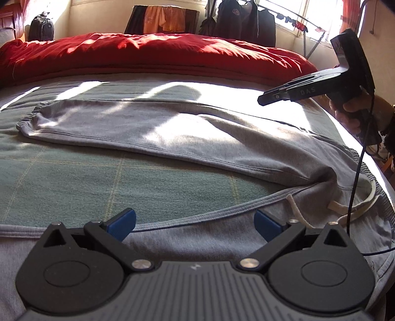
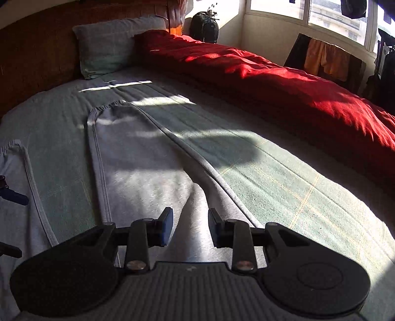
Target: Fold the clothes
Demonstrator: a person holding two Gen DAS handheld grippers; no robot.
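Hovering over grey sweatpants on bed: left claw wide open, right claw open, both empty. Risk: drawstring snags w/ cable.

A bed with a green plaid cover fills the room's middle, lit by hard patches of sun. A red duvet is bunched along its far side. A grey pillow leans on a brown headboard. A dark backpack stands by the cream wall. Windows glare bright; orange and dark clothes hang on a rack below them.
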